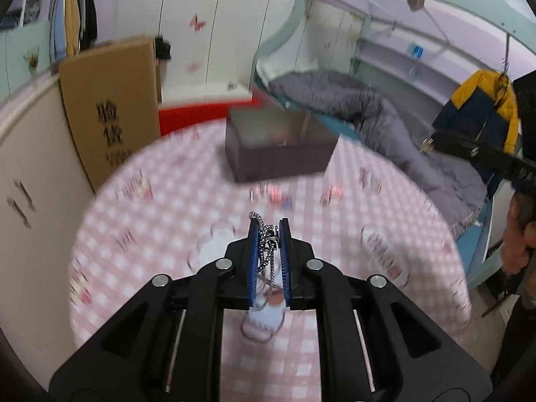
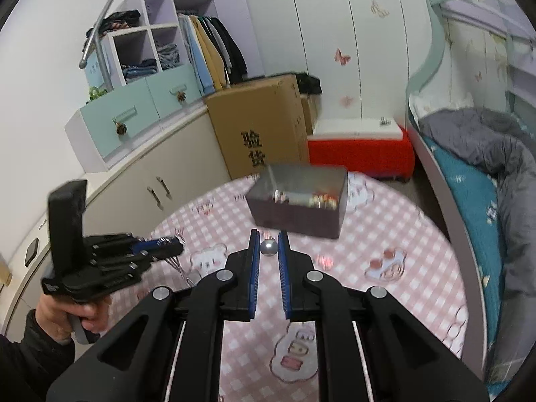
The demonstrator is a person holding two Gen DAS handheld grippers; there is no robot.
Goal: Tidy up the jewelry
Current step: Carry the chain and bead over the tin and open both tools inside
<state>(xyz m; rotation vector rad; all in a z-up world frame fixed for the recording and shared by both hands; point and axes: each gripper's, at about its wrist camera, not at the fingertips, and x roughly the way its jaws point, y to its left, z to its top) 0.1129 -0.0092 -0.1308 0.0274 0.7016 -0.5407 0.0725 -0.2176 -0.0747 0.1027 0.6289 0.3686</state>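
Table (image 2: 385, 301): round, under a pink checked cloth with cartoon prints; fills the lower half of both views.
Cardboard carton (image 2: 261, 124): upper centre of the right wrist view, behind the table; two large black Chinese characters, 验货, are printed on its side. Smaller print below them in the left wrist view is too blurred to read.
Jewelry box (image 2: 298, 197): dark, open-topped, just above centre of the right wrist view, on the table's far side; small metallic and reddish pieces show inside, too blurred to name.
Left gripper (image 1: 269, 226): lower centre of its own view, fingers closed on a silver chain (image 1: 268, 244) bunched between the blue pads, with a beaded end poking past the tips and loops hanging below.
Right gripper (image 2: 268, 234): lower centre of its view, jaws apart and holding nothing; a small silver ball pendant (image 2: 268, 247) lies on the cloth just ahead, between the tips.
Loose pieces: small reddish items on the cloth at centre of the left wrist view, blurred.
Risk, chain: the dangling loops could snag the box rim or slide from the pads during the carry, since only a bunch is pinched.
Risk, pendant: round and smooth, so it may roll or squirt out if the jaws close off-centre.
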